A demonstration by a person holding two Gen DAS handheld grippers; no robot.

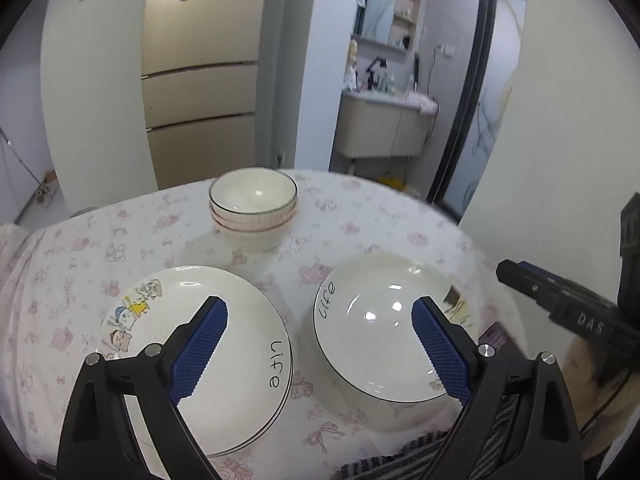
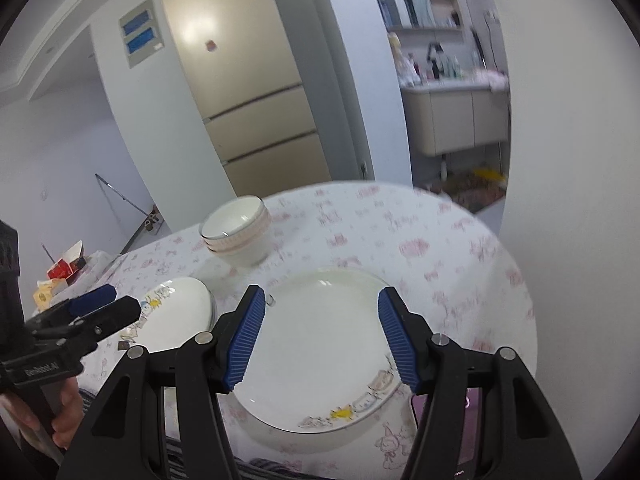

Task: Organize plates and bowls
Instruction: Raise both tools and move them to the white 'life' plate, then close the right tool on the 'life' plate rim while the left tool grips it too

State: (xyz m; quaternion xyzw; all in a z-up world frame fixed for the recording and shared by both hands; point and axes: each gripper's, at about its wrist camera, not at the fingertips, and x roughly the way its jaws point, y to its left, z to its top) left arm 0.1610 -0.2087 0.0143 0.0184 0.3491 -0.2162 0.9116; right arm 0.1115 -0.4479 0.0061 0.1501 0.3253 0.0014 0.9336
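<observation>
A stack of white bowls (image 1: 253, 208) stands at the far middle of the round table (image 1: 120, 240). A stack of white "life" plates (image 1: 200, 356) with cartoon print lies near left. A single white "life" plate (image 1: 384, 320) lies near right. My left gripper (image 1: 320, 312) is open and empty, hovering above the gap between the plates. My right gripper (image 2: 320, 304) is open and empty above the single plate (image 2: 320, 344). The bowls (image 2: 236, 236) and the plate stack (image 2: 176, 312) show to its left. The right gripper shows at the left view's right edge (image 1: 560, 300).
A pink-flowered cloth covers the table (image 2: 440, 248). A phone (image 2: 468, 436) lies at the near right edge. A striped cloth (image 1: 400, 460) lies at the near edge. Small boxes (image 2: 64, 272) sit at the left. A fridge (image 1: 200, 72) and a washbasin cabinet (image 1: 380, 128) stand beyond.
</observation>
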